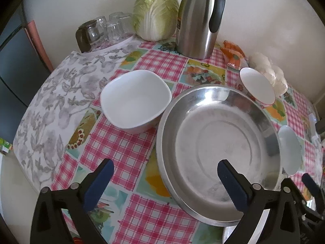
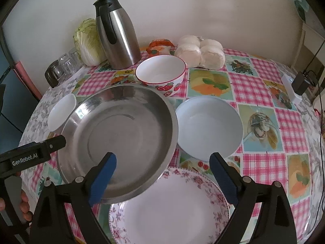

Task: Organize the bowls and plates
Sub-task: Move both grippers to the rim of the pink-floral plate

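Note:
A wide steel basin (image 1: 213,138) (image 2: 121,134) sits mid-table, its near edge overlapping a floral plate (image 2: 172,209). My left gripper (image 1: 165,163) is open and straddles the basin's left rim, pads clear of it. My right gripper (image 2: 162,156) is open too, astride the basin's right rim without pressing it. Left of the basin is a white squarish bowl (image 1: 136,99) (image 2: 61,113). A strawberry-patterned bowl (image 2: 160,71) (image 1: 257,85) stands behind the basin, and a pale blue bowl (image 2: 209,126) (image 1: 289,148) lies to its right.
Along the wall stand a steel thermos jug (image 2: 117,36), a cabbage (image 1: 156,12), upturned glasses (image 1: 105,30), an orange packet (image 2: 160,46) and a bag of white buns (image 2: 201,52). A charger and cable (image 2: 302,81) lie at the table's right edge. A hand (image 2: 24,205) grips the left tool.

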A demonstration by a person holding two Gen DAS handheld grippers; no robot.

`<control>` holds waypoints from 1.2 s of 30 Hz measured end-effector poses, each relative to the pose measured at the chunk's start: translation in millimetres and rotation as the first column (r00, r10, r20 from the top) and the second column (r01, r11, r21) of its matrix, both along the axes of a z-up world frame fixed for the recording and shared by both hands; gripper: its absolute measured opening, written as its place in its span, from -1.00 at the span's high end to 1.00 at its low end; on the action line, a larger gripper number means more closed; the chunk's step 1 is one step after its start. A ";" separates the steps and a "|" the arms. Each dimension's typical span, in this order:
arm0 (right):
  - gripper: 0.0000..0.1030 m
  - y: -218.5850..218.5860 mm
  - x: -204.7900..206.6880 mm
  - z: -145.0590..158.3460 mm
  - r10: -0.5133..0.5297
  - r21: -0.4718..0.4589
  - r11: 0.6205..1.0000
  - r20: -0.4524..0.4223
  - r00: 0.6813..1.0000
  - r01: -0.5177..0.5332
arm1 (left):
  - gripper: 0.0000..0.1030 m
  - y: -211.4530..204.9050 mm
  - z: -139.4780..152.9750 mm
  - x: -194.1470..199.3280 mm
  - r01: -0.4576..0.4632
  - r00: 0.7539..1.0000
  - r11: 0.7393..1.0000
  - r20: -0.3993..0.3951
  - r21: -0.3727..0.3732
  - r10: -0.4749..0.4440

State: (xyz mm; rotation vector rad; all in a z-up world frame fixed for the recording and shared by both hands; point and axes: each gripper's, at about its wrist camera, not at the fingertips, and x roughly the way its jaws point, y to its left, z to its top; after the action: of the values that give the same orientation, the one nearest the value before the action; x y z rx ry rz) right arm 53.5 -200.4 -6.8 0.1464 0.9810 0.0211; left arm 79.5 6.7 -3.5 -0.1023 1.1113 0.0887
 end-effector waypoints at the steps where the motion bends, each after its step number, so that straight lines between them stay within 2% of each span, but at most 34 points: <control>1: -0.82 -0.8 -2.2 0.4 -0.002 0.000 1.000 0.003 1.000 0.002 | -1.00 0.3 1.2 -1.9 -0.003 1.000 1.000 0.009 -0.009 0.003; 15: -0.82 -17.0 -37.6 11.0 -0.043 -0.002 0.999 0.046 0.998 0.043 | -1.00 -7.4 11.8 -34.5 0.004 0.992 0.997 0.125 -0.081 0.007; 17: -0.86 -19.8 -41.3 10.4 -0.052 0.012 0.999 0.043 0.998 0.051 | -1.00 -9.5 13.4 -38.8 0.014 0.990 0.996 0.144 -0.090 -0.001; 18: -0.94 -21.5 -43.7 9.7 -0.056 0.020 0.998 0.040 0.998 0.055 | -1.00 -11.4 13.8 -40.8 0.023 0.989 0.996 0.147 -0.091 -0.009; 25: -0.98 -30.4 -58.9 6.9 -0.078 0.024 0.997 0.039 0.996 0.077 | -1.00 -22.2 13.2 -49.8 0.080 0.991 0.989 0.117 -0.126 -0.065; 28: -0.98 -34.7 -65.0 4.7 -0.089 0.027 0.996 0.030 0.996 0.088 | -1.00 -25.0 13.6 -57.0 0.069 0.992 0.991 0.117 -0.116 -0.055; 32: -0.98 -45.5 -72.4 -2.4 -0.119 0.024 0.993 0.006 0.993 0.119 | -0.98 -29.3 10.9 -63.0 0.085 0.993 0.984 0.100 -0.154 -0.070; 36: -0.98 -58.3 -74.8 -13.5 -0.147 0.056 0.987 -0.036 0.988 0.149 | -0.97 -41.9 7.1 -68.8 0.129 0.989 0.983 0.084 -0.130 -0.119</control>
State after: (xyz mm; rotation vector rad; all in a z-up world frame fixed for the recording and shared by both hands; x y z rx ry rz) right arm -21.3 -258.6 -20.3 0.2735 0.9990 -0.0896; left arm 10.8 -35.3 3.7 -0.1562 1.0446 -0.1015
